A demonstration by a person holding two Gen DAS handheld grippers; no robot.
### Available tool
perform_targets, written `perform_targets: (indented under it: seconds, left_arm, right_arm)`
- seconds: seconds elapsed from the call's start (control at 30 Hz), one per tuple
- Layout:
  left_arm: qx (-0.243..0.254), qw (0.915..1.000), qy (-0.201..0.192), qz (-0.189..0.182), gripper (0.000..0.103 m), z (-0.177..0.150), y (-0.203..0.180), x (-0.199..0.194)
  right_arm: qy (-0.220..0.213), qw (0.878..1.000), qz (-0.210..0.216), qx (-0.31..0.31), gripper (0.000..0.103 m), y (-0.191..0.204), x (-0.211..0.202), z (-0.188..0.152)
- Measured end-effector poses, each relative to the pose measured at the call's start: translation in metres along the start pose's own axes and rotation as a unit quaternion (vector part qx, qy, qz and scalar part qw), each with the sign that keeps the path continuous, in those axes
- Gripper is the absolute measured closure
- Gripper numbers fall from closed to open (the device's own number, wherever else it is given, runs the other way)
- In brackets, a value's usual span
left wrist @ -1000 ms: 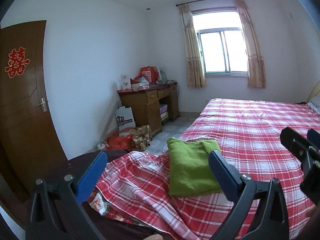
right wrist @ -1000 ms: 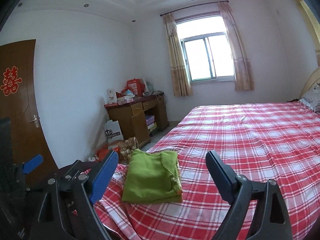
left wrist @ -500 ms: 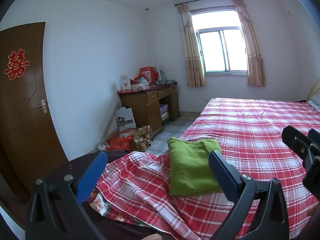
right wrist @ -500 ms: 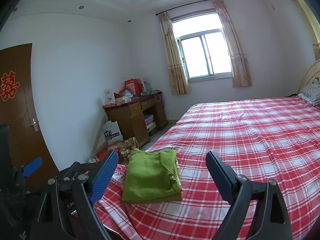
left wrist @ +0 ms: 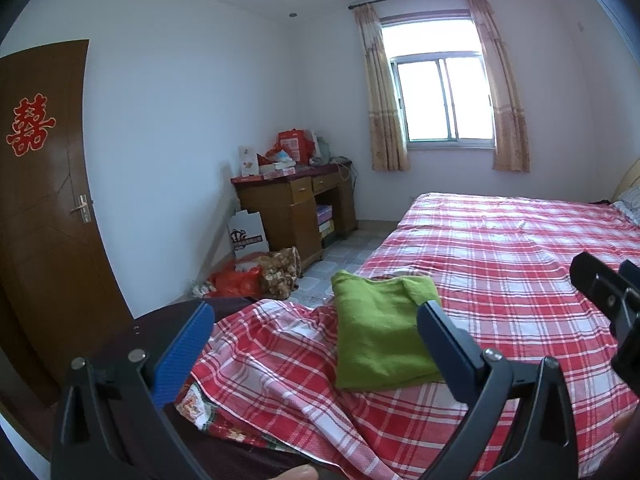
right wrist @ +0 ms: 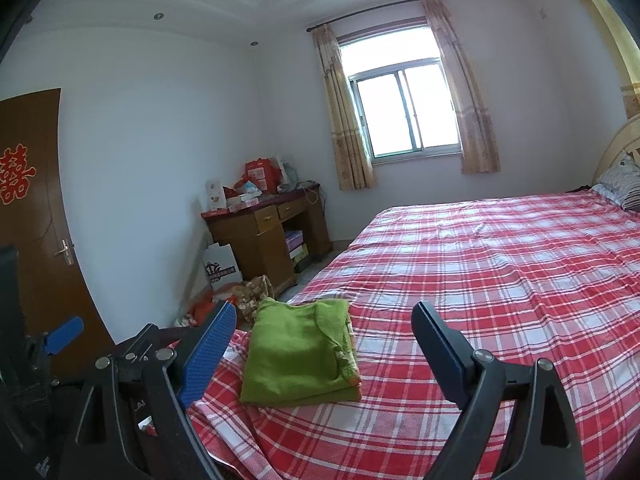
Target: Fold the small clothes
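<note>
- One green garment [right wrist: 298,354] is seen, folded into a flat rectangular packet with several layers at its near edge.
- It is laid on the near left corner of the bed [right wrist: 500,280], close to the left edge of the mattress.
- Two grippers are counted, and each has two fingers with blue pads.
- The left gripper [left wrist: 310,332] is held wide apart above the near end of the bed; nothing is between its fingers and nothing is gripped.
- The right gripper [right wrist: 322,330] is also spread wide; the garment is seen through the gap, but it lies farther away and is not touched.
- In the left wrist view, the right gripper [left wrist: 608,292] is seen at the right border.
- The bed is covered by one sheet with red and white checks, which is crumpled at the near left corner and smooth farther away.
- One striped pillow [right wrist: 622,184] is placed at the far right, next to a pale headboard.
- One wooden desk [right wrist: 266,236] stands in the far left corner, loaded with boxes and a red bag.
- Some bags [left wrist: 256,276] are left on the floor near the desk.
- One window [right wrist: 404,114] with two curtains is set in the far wall.
- One brown door [left wrist: 40,208] with a red paper sign is found on the left.
</note>
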State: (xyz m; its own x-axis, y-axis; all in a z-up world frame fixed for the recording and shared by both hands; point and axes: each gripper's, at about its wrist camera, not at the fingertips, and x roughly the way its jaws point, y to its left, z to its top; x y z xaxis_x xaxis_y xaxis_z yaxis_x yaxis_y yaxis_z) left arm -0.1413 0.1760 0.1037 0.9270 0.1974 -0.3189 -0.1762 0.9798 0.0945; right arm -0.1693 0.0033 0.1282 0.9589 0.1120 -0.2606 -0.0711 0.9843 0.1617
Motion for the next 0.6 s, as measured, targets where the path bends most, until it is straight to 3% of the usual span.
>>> perform_targets:
  seconds: [0.3, 0.6]
  left_arm:
    - [0.002, 0.9998, 0.015, -0.01, 0.0, -0.0025, -0.0032, 0.006]
    - [0.011, 0.9998, 0.014, 0.008, 0.0, -0.0034, -0.0065, 0.008]
  right_arm:
    - [0.012, 1.0, -0.009, 0.007, 0.013, -0.0042, 0.0044, -0.0045]
    - [0.016, 1.0, -0.015, 0.013, 0.013, -0.006, 0.0067, -0.0066]
